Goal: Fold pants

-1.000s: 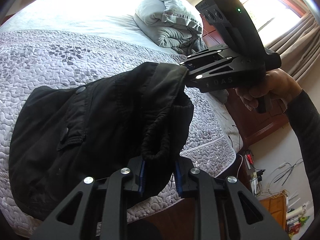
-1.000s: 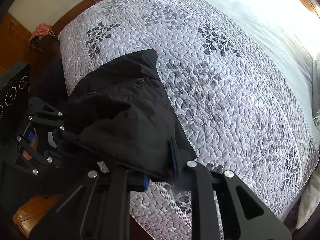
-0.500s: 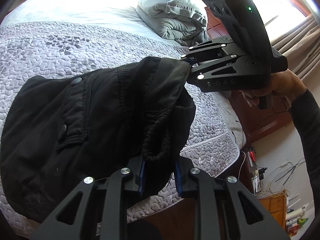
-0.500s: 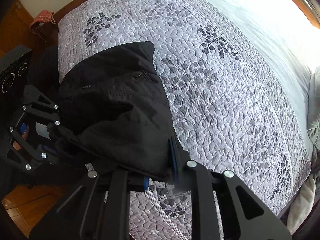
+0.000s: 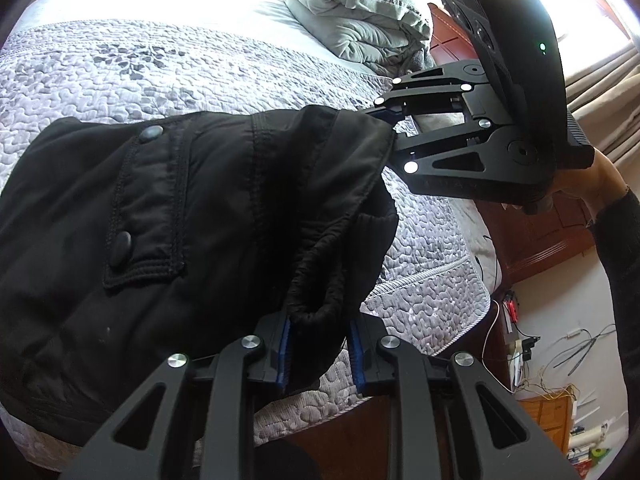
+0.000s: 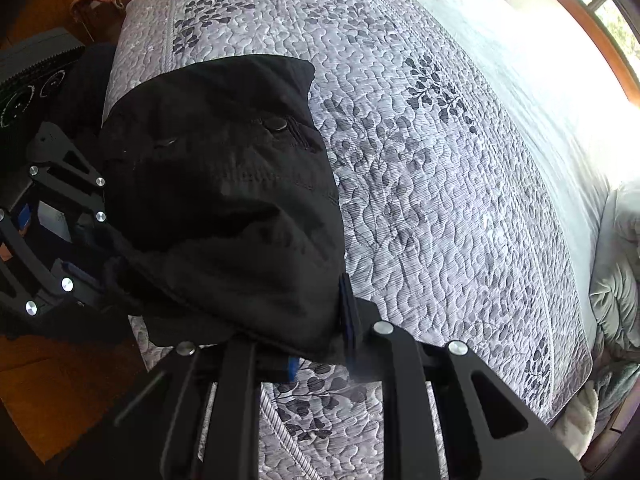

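Observation:
Black pants (image 5: 168, 216) with a buttoned pocket flap hang between both grippers over the near edge of the quilted bed (image 5: 120, 76). My left gripper (image 5: 320, 344) is shut on a bunched black hem at the bottom of the left wrist view. My right gripper (image 5: 390, 124) shows there at upper right, shut on the other corner of the cloth. In the right wrist view the pants (image 6: 224, 200) drape from my right gripper (image 6: 320, 344) down onto the quilt (image 6: 440, 200), and the left gripper (image 6: 96, 276) pinches the cloth at far left.
A folded grey duvet (image 5: 360, 20) lies at the head of the bed. A wooden nightstand (image 5: 536, 240), loose cables (image 5: 568, 356) and a curtain (image 5: 608, 100) stand on the right. A person's hand and dark sleeve (image 5: 616, 232) hold the right gripper. Wooden floor (image 6: 48, 380) lies beside the bed.
Both grippers have sunk toward the bed with the pants. More of the cloth now rests on the quilt and it fills more of both views. Both grips are unchanged.

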Demonstrator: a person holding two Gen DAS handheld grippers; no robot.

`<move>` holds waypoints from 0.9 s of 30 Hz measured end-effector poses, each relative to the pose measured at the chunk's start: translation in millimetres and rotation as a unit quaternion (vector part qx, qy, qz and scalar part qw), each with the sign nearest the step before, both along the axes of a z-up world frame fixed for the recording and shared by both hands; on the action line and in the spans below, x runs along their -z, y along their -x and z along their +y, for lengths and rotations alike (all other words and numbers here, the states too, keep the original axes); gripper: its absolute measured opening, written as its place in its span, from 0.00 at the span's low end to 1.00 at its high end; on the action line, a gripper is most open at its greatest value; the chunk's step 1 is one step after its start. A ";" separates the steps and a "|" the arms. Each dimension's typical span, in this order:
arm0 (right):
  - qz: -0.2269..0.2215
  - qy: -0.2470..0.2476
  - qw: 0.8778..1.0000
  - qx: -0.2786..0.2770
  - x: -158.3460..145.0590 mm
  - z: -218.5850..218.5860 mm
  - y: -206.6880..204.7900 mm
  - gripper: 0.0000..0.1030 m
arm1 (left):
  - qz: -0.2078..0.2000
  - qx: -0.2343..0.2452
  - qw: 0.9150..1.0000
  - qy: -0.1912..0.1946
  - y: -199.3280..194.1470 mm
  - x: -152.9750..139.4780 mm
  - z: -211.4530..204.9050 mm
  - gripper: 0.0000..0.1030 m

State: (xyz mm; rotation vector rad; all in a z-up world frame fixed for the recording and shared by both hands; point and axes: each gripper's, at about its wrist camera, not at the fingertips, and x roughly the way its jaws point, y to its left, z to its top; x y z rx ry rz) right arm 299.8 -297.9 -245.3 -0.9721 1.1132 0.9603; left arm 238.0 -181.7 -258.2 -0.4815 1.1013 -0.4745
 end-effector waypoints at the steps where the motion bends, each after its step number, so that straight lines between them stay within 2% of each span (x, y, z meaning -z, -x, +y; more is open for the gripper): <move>1: -0.006 0.003 1.000 -0.005 2.8 -0.5 1.3 0.15 | 0.003 -0.001 1.000 0.000 -0.6 2.3 -0.7 0.22; 9: -0.031 0.012 0.999 -0.034 19.6 -6.8 6.1 0.15 | 0.029 -0.013 0.999 -0.005 -4.1 20.5 -9.5 0.22; 27: -0.051 0.009 0.997 -0.063 57.8 -22.4 8.2 0.17 | 0.068 -0.033 0.997 -0.035 -17.2 41.2 -39.0 0.22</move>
